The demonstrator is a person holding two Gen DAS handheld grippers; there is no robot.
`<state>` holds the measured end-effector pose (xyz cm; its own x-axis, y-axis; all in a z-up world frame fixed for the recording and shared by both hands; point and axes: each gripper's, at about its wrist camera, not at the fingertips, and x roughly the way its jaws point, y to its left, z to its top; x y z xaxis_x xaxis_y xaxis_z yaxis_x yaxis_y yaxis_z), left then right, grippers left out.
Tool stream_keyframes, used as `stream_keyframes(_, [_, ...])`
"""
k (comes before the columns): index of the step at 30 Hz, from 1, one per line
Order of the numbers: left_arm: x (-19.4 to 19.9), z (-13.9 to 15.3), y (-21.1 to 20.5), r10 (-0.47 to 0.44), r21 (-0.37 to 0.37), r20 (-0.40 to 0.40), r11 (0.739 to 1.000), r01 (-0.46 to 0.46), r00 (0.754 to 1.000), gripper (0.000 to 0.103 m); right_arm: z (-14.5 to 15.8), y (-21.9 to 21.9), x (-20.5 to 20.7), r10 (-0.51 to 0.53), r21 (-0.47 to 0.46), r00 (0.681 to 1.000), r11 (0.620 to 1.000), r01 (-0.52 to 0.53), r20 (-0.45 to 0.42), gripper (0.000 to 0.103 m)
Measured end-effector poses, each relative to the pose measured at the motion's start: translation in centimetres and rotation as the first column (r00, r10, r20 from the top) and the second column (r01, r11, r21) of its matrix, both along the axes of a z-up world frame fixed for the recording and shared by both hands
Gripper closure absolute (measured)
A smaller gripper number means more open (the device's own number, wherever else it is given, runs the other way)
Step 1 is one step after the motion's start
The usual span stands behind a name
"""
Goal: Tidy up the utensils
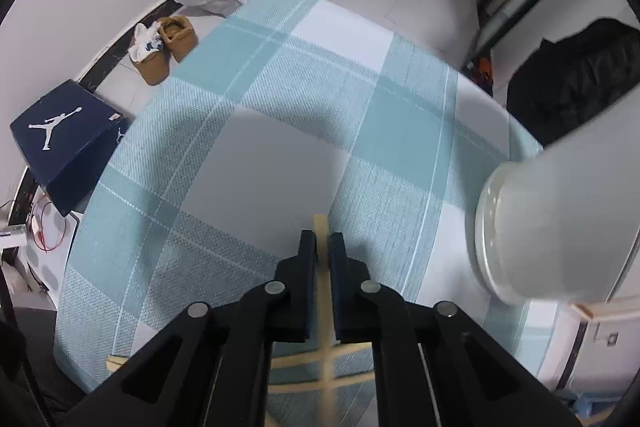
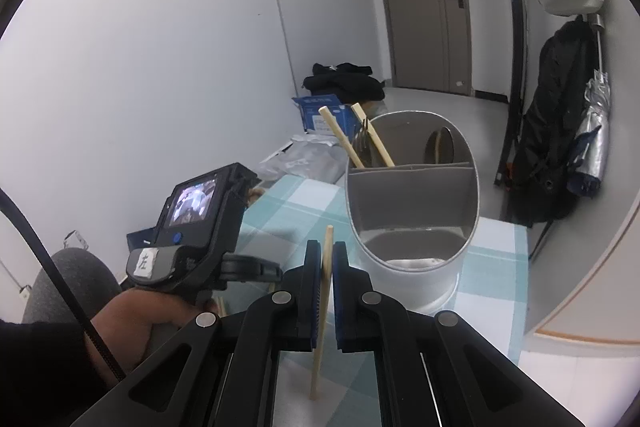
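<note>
Right hand-held gripper [image 2: 327, 259] pinches a wooden chopstick [image 2: 322, 311] just before the grey divided utensil holder [image 2: 412, 199], which already contains two chopsticks [image 2: 343, 138]. Left hand-held gripper [image 1: 321, 247] clamps another chopstick [image 1: 322, 259] above the checked tabletop [image 1: 280, 99].

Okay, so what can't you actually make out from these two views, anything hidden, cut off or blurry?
- Left wrist view: the white holder is cut off by the right edge, so its inside is unseen.
- Left wrist view: the chopstick in the left gripper blurs below the jaws, and other sticks there are partly covered.
- Right wrist view: the back compartments hide their contents' lower ends behind the divider.
</note>
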<state>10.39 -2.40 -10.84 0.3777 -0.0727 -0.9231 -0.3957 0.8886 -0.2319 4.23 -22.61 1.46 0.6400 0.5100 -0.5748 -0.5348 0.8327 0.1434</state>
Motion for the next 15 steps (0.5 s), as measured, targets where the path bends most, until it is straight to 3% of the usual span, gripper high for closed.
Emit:
stream_keyframes(8, [-0.2, 2.4, 0.5, 0.052, -0.062, 0.143, 0.997, -0.043, 0.988, 0.1, 0.0, -0.2, -0.1, -0.008, 0.002, 1.0, 1.0, 0.008, 0.001, 0.098])
stream_keyframes(11, [-1.7, 4.4, 0.6, 0.071, -0.072, 0.233, 0.996, -0.056, 0.97, 0.1, 0.0, -0.3, -0.2, -0.012, 0.009, 1.0, 1.0, 0.012, 0.0, 0.098])
stream_keyframes(15, [-3.7, 7.9, 0.7, 0.059, -0.073, 0.372, 0.997, -0.034, 0.927, 0.1, 0.0, -0.5, -0.2, -0.025, 0.018, 1.0, 1.0, 0.025, -0.002, 0.098])
